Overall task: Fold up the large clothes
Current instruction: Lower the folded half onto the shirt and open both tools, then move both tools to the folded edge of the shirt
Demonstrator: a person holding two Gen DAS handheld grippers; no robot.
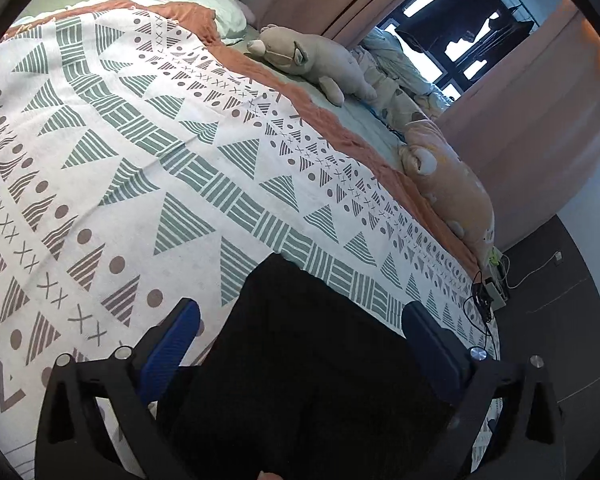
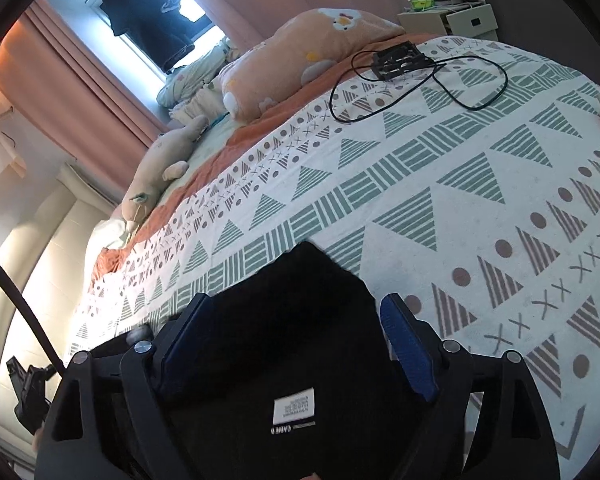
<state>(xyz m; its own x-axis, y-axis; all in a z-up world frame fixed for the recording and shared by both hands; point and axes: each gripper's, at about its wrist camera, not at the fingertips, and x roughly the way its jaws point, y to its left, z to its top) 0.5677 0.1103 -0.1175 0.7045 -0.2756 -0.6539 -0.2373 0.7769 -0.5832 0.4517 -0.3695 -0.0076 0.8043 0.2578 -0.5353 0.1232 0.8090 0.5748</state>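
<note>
A black garment (image 1: 308, 360) lies on the patterned bedspread (image 1: 140, 160) at the near edge of the bed. In the left wrist view it fills the space between my left gripper's (image 1: 300, 320) blue-padded fingers (image 1: 172, 344), which stand wide apart. In the right wrist view the same black garment (image 2: 284, 340) shows a white label (image 2: 294, 404) near the camera. My right gripper (image 2: 296, 316) is open, its fingers (image 2: 408, 344) on either side of the cloth. Neither gripper visibly pinches the cloth.
A grey plush toy (image 1: 312, 60) and an orange plush pillow (image 1: 448, 184) lie along the far side of the bed. A black device with cable (image 2: 400, 60) rests on the bedspread. A bedside cabinet (image 2: 452, 20) stands beyond. Pink curtains (image 2: 80, 80) frame a window.
</note>
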